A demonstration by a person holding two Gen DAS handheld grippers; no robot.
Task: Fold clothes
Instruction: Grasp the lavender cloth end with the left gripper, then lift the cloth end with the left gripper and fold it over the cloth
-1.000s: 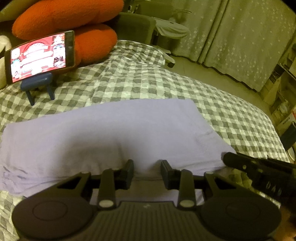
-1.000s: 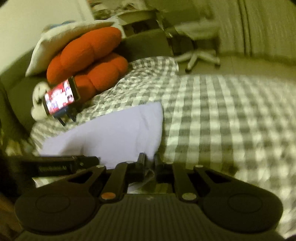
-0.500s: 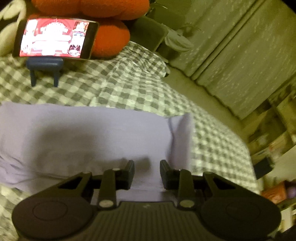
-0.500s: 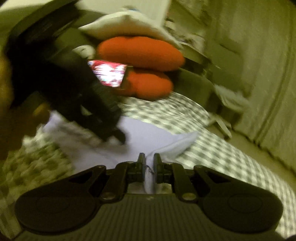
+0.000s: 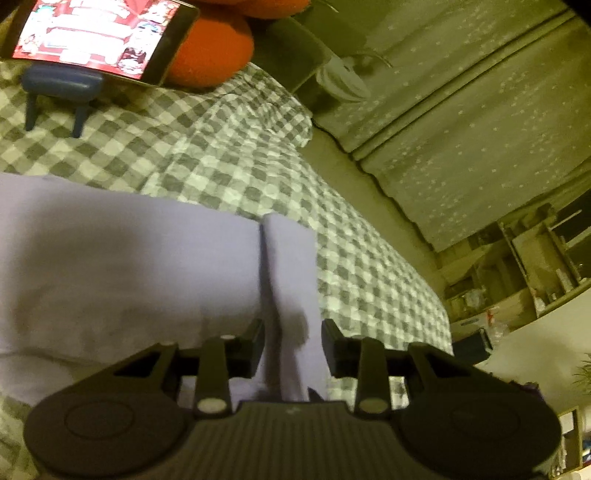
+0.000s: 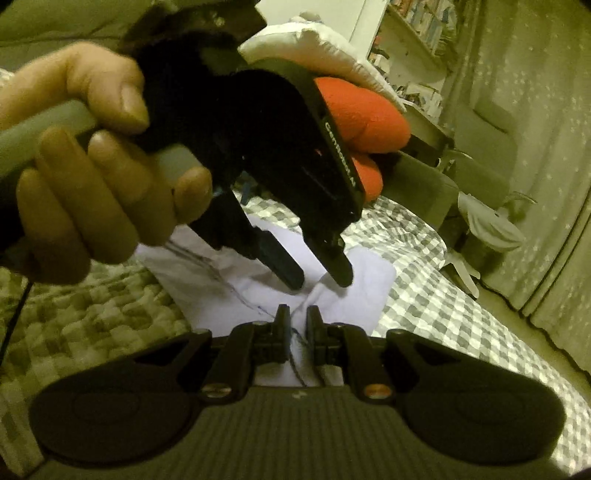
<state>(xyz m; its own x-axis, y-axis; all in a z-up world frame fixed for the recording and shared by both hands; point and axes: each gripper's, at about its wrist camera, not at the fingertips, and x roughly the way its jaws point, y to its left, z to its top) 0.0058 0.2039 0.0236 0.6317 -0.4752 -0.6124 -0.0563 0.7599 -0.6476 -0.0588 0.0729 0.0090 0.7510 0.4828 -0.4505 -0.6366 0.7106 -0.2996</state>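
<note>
A pale lilac cloth (image 5: 129, 258) lies flat on the checked bedspread (image 5: 240, 158). Its right end is turned up into a narrow raised flap (image 5: 291, 258). My left gripper (image 5: 291, 332) straddles that flap low down. Its jaws are opening and the flap stands between them with a gap on either side. In the right wrist view the left gripper (image 6: 317, 277) hangs just ahead over a peak of cloth (image 6: 369, 280), held by a hand (image 6: 92, 166). My right gripper (image 6: 298, 317) is shut on the cloth's near edge.
A lit phone (image 5: 99, 33) stands on a blue holder at the far left of the bed, beside an orange cushion (image 5: 218, 48). Curtains (image 5: 461, 129) hang beyond the bed's right edge, and cluttered shelves (image 5: 535, 266) stand further right.
The cloth's right end has been drawn leftward and now stands as a flap. Both views have rolled. The left gripper and its hand now fill the right wrist view.
</note>
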